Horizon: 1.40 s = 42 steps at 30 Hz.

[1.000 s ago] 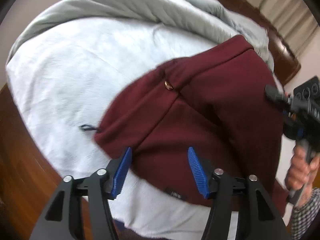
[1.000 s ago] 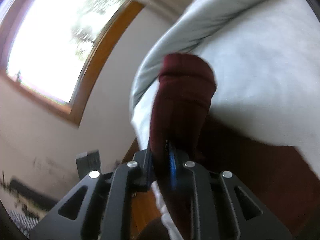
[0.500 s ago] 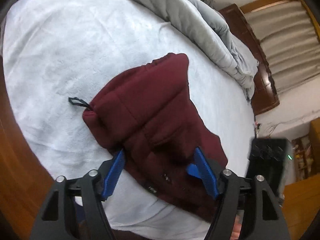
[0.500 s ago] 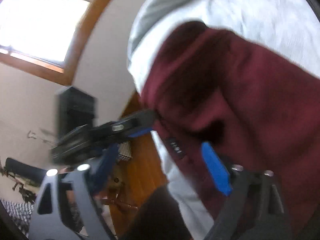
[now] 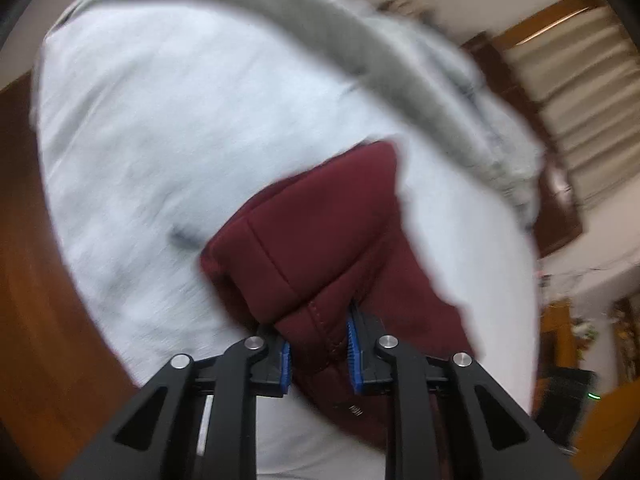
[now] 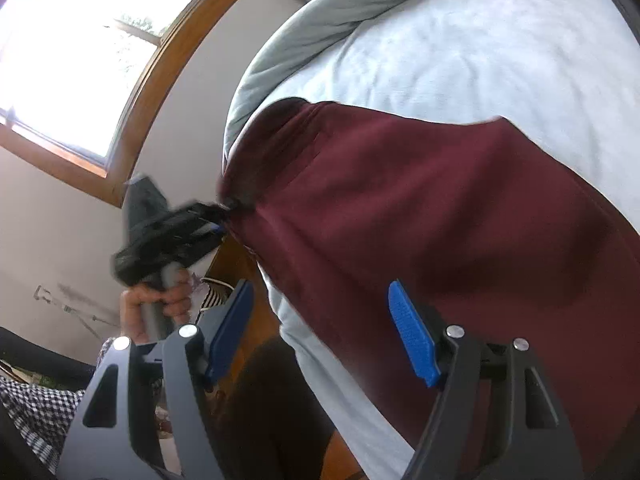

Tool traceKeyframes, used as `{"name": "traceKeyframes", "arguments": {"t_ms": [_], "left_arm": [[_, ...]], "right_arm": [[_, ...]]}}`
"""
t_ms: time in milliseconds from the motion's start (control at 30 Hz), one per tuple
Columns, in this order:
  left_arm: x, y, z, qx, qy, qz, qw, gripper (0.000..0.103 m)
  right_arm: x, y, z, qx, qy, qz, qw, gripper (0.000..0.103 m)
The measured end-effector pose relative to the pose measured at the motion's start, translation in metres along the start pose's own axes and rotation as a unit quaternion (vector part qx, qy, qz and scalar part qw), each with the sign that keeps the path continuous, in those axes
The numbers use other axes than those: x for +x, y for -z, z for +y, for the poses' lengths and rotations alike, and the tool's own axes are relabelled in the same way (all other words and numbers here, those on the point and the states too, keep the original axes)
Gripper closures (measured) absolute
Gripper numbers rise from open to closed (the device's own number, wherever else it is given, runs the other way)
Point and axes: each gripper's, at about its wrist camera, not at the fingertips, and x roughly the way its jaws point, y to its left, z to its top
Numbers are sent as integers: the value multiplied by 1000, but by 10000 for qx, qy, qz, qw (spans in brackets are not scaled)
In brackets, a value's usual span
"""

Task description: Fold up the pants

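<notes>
The maroon pants (image 5: 320, 240) are seen lying part-folded on the pale blanket (image 5: 160, 140) near the bed's edge, a thick bunch of their near hem clamped between the blue pads of the left gripper (image 5: 319, 350), whose jaws have just been closing on the cloth. The right gripper (image 6: 320, 336) is held with its jaws standing wide apart and nothing between them, having just been opened; it hangs just off the mattress edge, beside the garment's near side. A fold is judged to be under way, with one corner taken and the other not yet (the far end of the pants is partly blurred in the left wrist view). A matching pinch by the right gripper on the near hem is thought to be called for next, so that both corners can be carried over together. A grey duvet (image 5: 320, 32) is heaped along the far side of the bed; a wooden-framed window (image 6: 80, 60), plain walls and wooden furniture are shown around it
</notes>
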Motion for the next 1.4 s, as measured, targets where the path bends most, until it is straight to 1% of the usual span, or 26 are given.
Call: {"name": "traceKeyframes", "arguments": {"t_ms": [33,100,133,167,200,267,300,367,400,433,500,600,700,767,800,867,967,1000,1067,1133,1167,1200,1233,1267,1333,1400], "left_arm": [[13,-1,6,-34,-68,190,9998,82],[7,-4,5,-12,110,145,9998,82],[0,-6,-1,112,146,94,9998,76],[-9,-9,-9,253,91,12,9996,68],[-19,-11,-19,417,-98,-86,9990,61],[-36,-17,-36,793,-578,-356,9945,33],[-47,-23,-49,1104,-967,-529,9878,31],[-58,-33,-63,1373,-1218,-752,9801,30],[-61,-44,-72,1514,-1187,-843,9777,30],[-57,-55,-79,1613,-1114,-784,9774,30],[-37,-77,-96,1801,-1176,-545,9751,31],[6,-101,-117,2072,-1320,-96,9693,39],[35,-111,-130,2241,-1431,211,9638,47],[50,-118,-135,2320,-1569,380,9592,65],[58,-122,-136,2378,-1679,467,9556,69],[69,-127,-136,2499,-1945,632,9464,87],[76,-131,-132,2542,-2073,789,9414,91],[74,-132,-132,2559,-2062,792,9411,92],[66,-137,-128,2377,-1909,696,9499,96],[43,-149,-113,1833,-1610,345,9692,97],[35,-154,-104,1541,-1305,273,9790,97],[31,-159,-88,1095,-976,333,9886,97],[32,-160,-78,936,-1028,395,9895,97],[35,-160,-68,883,-1237,376,9877,98],[32,-162,-56,822,-1531,119,9847,99],[20,-163,-46,564,-1514,-85,9868,99]], "right_arm": [[0,6,-5,49,143,27,9999,32],[-1,10,-17,97,380,108,9992,32],[-5,16,-19,80,433,103,9990,32],[-10,19,-20,73,430,67,9990,32],[-16,25,-24,93,439,22,9990,32],[-24,35,-30,204,433,-92,9988,32],[-30,42,-32,245,431,-142,9987,32],[-47,55,-42,301,505,-278,9979,32],[-54,58,-46,354,526,-336,9974,32],[-61,63,-51,415,536,-389,9969,32],[-65,68,-52,572,595,-521,9952,32],[-62,68,-63,838,695,-699,9916,32],[-69,79,-74,1111,726,-766,9882,32],[-72,89,-84,1255,755,-759,9863,32],[-74,95,-89,1339,755,-771,9851,32],[-78,105,-98,1484,761,-790,9828,31],[-81,113,-107,1633,745,-836,9802,31],[-79,114,-107,1664,727,-845,9797,31],[-81,117,-109,1681,705,-851,9796,31],[-81,117,-109,1654,705,-838,9801,31],[-78,117,-110,1631,682,-836,9807,31],[-77,118,-110,1627,663,-840,9809,31],[-76,119,-113,1645,659,-843,9805,31],[-75,120,-114,1673,650,-833,9802,31],[-77,121,-115,1681,643,-828,9802,31],[-80,123,-113,1669,669,-822,9803,31]]}}
